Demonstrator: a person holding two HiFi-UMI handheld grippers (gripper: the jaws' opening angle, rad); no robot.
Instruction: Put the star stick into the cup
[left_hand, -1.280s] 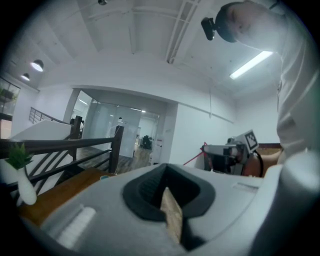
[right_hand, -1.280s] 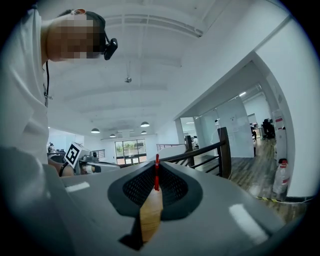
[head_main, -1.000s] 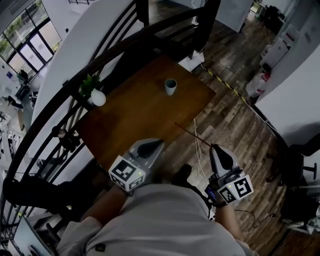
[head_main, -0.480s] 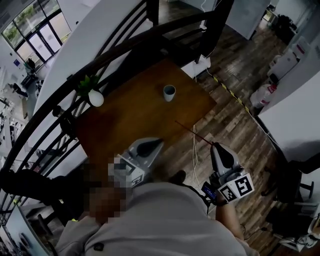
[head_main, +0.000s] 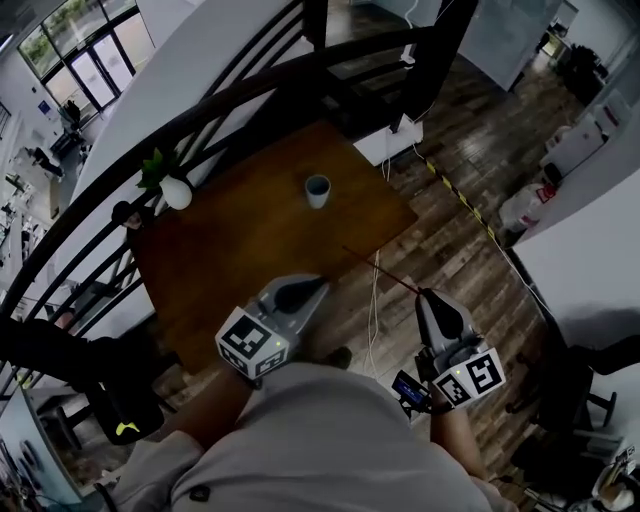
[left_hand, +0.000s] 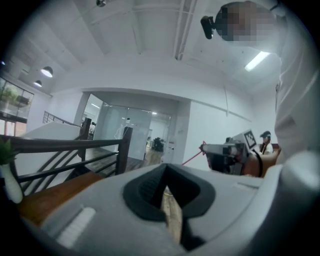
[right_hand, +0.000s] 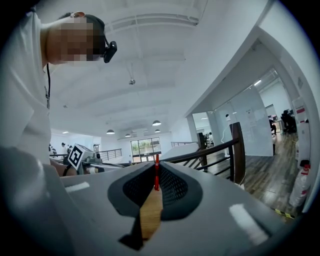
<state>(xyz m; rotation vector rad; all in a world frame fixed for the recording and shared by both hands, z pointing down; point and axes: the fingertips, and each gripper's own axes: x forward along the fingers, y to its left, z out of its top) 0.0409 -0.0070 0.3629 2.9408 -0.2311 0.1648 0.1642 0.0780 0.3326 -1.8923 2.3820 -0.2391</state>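
A small pale cup (head_main: 317, 190) stands upright on the far part of the brown wooden table (head_main: 250, 250). My right gripper (head_main: 430, 298) is shut on the thin red star stick (head_main: 385, 272), which points from the jaws up and left over the table's right corner. In the right gripper view the stick (right_hand: 156, 175) stands pinched between the dark pads. My left gripper (head_main: 303, 294) hovers over the table's near edge, shut with nothing in it. From the left gripper view the stick (left_hand: 192, 157) and the right gripper (left_hand: 225, 150) show at the right.
A white vase with a green plant (head_main: 175, 190) sits at the table's far left corner. A dark stair railing (head_main: 230, 100) curves behind the table. White cables (head_main: 378, 300) lie on the wooden floor (head_main: 460, 240) to the right.
The view has swung: the table, cup and vase sit further left and lower in the picture. Both grippers keep their places, and the stick stays in the right one.
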